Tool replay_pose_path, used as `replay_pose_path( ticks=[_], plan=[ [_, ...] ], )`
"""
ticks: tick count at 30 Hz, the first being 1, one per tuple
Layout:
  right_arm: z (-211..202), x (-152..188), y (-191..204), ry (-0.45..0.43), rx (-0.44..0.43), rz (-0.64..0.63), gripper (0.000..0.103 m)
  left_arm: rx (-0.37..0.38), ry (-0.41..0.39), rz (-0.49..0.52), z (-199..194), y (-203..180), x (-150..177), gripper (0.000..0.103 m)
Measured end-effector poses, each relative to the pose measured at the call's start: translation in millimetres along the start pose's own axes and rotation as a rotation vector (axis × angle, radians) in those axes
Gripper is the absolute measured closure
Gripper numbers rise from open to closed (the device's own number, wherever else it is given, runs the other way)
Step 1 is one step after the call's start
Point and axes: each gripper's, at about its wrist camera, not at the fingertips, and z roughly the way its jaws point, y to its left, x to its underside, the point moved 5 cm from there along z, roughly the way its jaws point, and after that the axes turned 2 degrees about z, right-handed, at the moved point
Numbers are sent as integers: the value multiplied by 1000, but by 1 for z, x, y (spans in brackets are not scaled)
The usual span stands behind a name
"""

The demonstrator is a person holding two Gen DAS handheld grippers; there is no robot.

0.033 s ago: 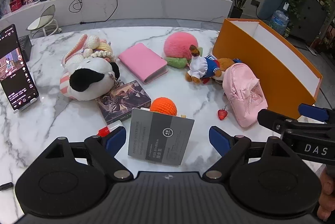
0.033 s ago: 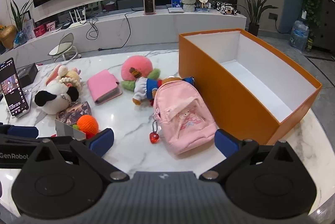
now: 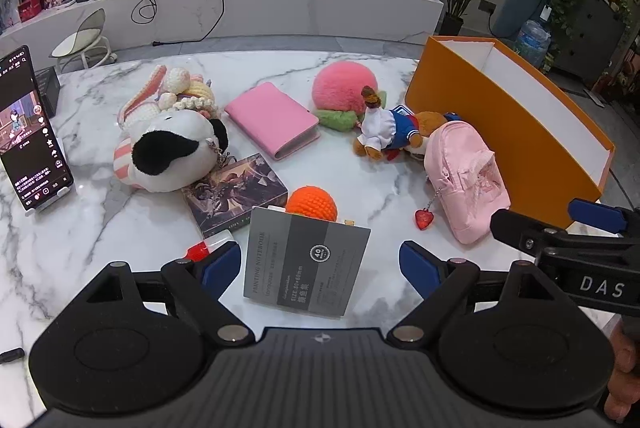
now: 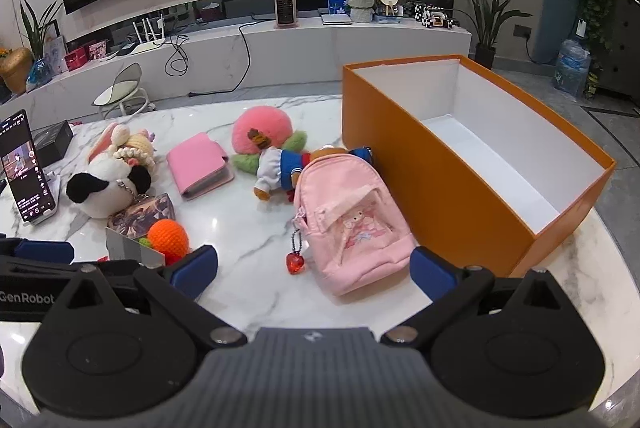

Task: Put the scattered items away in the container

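Backpack (image 4: pixel 352 224): soft, light; likely best pinched at its top edge.
Box (image 4: pixel 432 180): shows nothing inside.
Left gripper (image 3: pixel 320 264): wide, holding nothing.
Right gripper (image 4: pixel 314 268): wide, holding nothing.

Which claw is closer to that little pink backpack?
The right claw: the pink backpack lies just ahead between its open fingers. The left claw sits further left, over the grey notebook.
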Motion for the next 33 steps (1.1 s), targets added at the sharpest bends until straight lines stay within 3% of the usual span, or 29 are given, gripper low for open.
replay_pose_path(
  ticks=[33],
  plan=[
    [2,1,3,16,-27,15,0,7,4,-7,3,1,2,1]
  ],
)
